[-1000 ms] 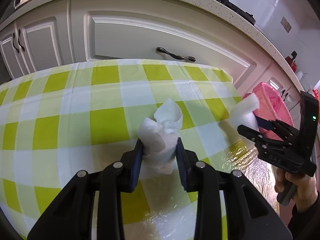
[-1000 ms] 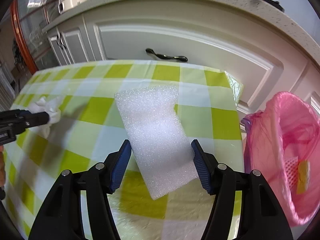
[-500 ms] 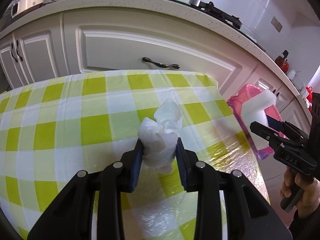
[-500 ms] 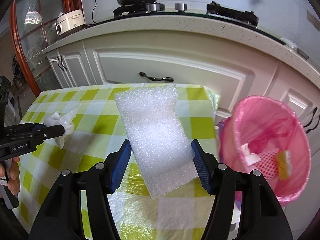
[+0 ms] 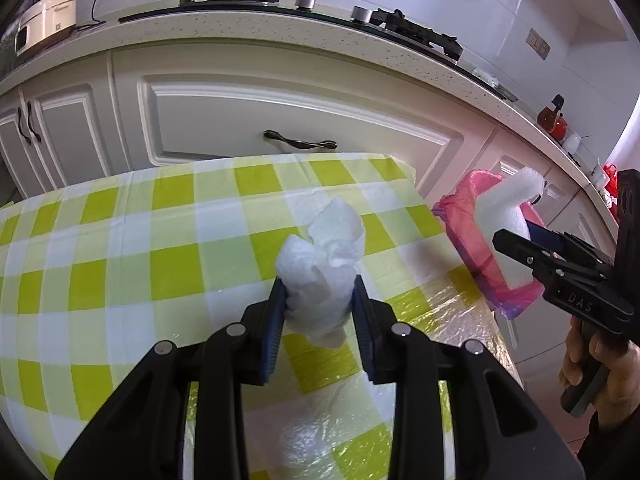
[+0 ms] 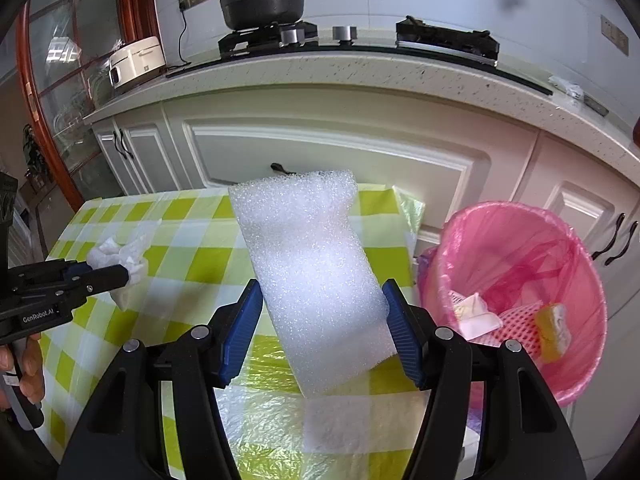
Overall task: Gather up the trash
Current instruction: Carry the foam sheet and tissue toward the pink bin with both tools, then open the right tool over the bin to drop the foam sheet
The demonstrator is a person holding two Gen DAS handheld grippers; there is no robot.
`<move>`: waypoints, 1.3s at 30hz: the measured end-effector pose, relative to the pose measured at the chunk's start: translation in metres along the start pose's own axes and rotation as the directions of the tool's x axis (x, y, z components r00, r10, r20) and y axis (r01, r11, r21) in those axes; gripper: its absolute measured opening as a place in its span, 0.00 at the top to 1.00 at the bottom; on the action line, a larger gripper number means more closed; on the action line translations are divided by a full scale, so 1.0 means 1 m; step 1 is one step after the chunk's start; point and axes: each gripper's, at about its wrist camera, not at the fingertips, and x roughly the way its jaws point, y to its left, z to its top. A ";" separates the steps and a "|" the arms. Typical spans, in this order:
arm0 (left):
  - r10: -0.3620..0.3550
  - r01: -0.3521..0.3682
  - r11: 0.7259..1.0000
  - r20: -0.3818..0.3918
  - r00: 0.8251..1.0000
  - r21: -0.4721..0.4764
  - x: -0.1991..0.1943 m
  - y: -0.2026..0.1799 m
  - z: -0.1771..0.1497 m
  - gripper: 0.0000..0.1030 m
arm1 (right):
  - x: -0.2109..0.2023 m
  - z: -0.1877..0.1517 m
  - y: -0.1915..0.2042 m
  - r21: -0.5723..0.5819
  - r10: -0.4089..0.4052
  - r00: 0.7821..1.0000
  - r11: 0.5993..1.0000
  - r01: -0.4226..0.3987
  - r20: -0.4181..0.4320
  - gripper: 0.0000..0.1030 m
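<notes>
Tissue wad (image 5: 320, 270) pinched in left tongs (image 5: 318, 312) | foam block (image 6: 316, 276) clamped in right tongs (image 6: 322, 328)

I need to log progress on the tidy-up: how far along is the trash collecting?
Done: the pink-lined bin already holds scraps, including a yellow sponge. In hand: the left tongs grip a crumpled white paper towel, and the right tongs grip a white foam block, both above the green-checked tablecloth. Left: dropping both into the bin.
</notes>
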 end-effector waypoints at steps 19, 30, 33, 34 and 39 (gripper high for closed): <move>-0.040 0.039 0.998 0.009 0.999 0.052 0.007 -0.041 0.014 0.70 | -0.016 0.008 -0.035 0.040 -0.075 0.996 0.997 0.073 0.038 0.43; -0.079 0.076 0.991 0.024 0.997 0.107 0.011 -0.084 0.035 0.70 | -0.027 0.013 -0.062 0.070 -0.110 0.993 0.992 0.106 0.050 0.43; -0.086 0.082 0.990 0.027 0.996 0.117 0.013 -0.093 0.039 0.70 | -0.027 0.013 -0.067 0.073 -0.110 0.993 0.992 0.107 0.047 0.43; -0.088 0.084 0.989 0.027 0.996 0.119 0.013 -0.096 0.040 0.70 | -0.028 0.013 -0.068 0.073 -0.111 0.993 0.992 0.107 0.047 0.43; -0.084 0.081 0.989 0.019 0.996 0.127 0.017 -0.100 0.040 0.70 | -0.028 0.012 -0.075 0.082 -0.108 0.993 0.991 0.104 0.047 0.43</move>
